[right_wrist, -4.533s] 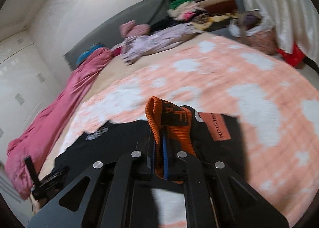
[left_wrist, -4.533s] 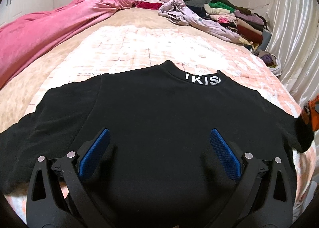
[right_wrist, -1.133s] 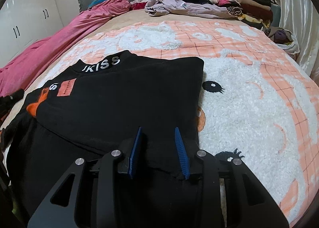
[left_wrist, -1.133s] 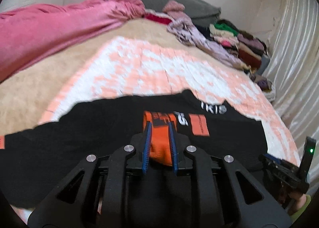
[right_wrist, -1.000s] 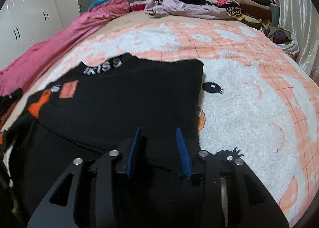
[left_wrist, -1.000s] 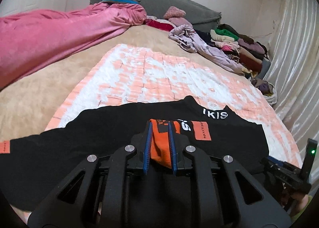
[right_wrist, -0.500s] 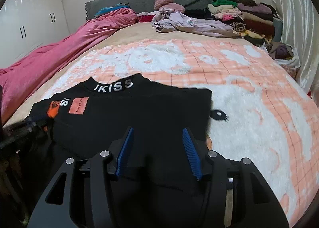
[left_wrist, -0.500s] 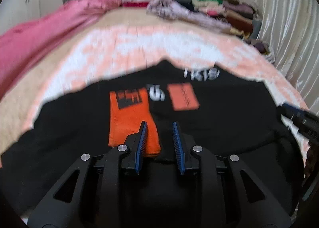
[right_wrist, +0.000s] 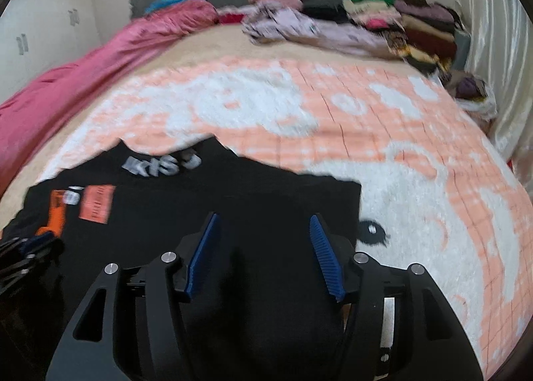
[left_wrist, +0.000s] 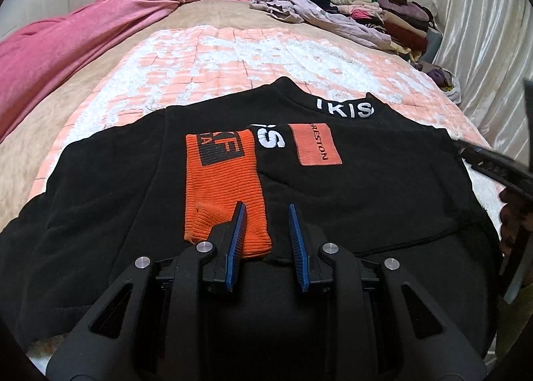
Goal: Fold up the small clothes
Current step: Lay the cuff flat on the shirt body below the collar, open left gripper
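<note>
You are working over a sweatshirt (left_wrist: 349,187) lying flat on a patterned blanket (left_wrist: 233,57), collar away from you. A ribbed cuff (left_wrist: 223,184) is resting on its body, left of a sewn patch (left_wrist: 314,144). Behind the blanket, a bundled duvet (left_wrist: 83,37) is lying to the left and stacked clothes (left_wrist: 376,11) to the right, beside a curtain (left_wrist: 483,24).

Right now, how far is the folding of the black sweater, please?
Done: one sleeve lies folded across the black sweater, its orange cuff flat on the body. In hand: nothing; the left hand-held gripper and the right hand-held gripper are both open. Left: the other sleeve still lies spread out, and the body is not yet folded.
</note>
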